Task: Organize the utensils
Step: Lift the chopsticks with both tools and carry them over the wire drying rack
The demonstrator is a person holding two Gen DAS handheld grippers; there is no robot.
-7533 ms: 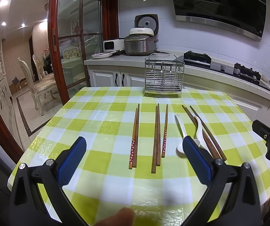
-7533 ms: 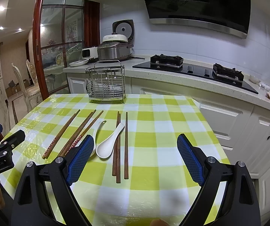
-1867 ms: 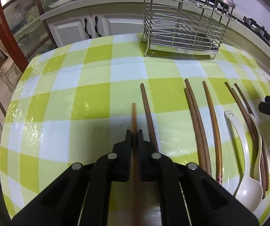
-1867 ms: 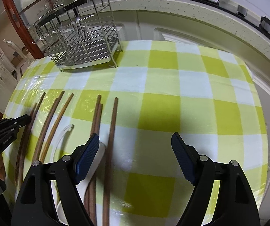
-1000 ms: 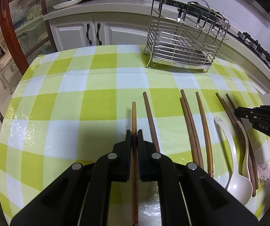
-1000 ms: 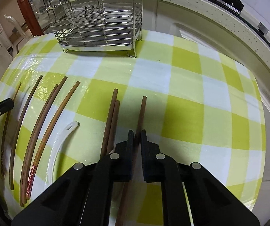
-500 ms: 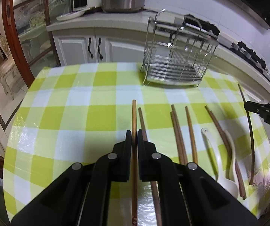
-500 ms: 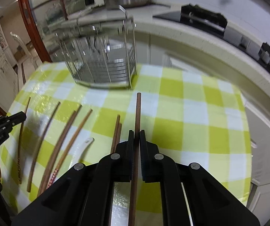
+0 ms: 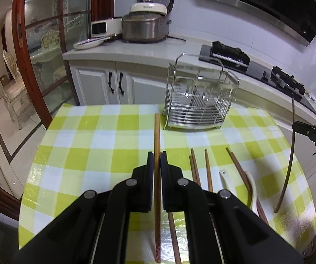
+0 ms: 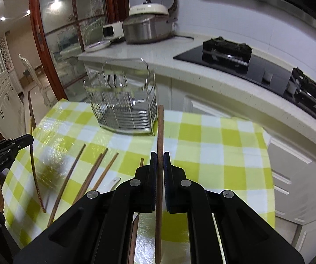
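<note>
My left gripper (image 9: 157, 155) is shut on a light brown chopstick (image 9: 157, 132) with a red patterned end, held above the table and pointing toward the wire utensil rack (image 9: 198, 101). My right gripper (image 10: 160, 155) is shut on a dark brown chopstick (image 10: 160, 127), also lifted, its tip near the rack (image 10: 122, 101). Several more chopsticks (image 9: 207, 167) and two white spoons (image 9: 252, 191) lie on the green checked tablecloth (image 9: 91, 154). The right gripper shows in the left wrist view (image 9: 295, 124), the left gripper in the right wrist view (image 10: 31, 139).
The rack stands at the table's far edge. Behind it runs a white counter (image 9: 135, 50) with a rice cooker (image 9: 144, 26) and a gas hob (image 10: 226, 52). A glass door (image 9: 47, 44) is at the left.
Both grippers have risen and tilted up with their chopsticks. The rack sits lower and nearer the chopstick tips in both views.
</note>
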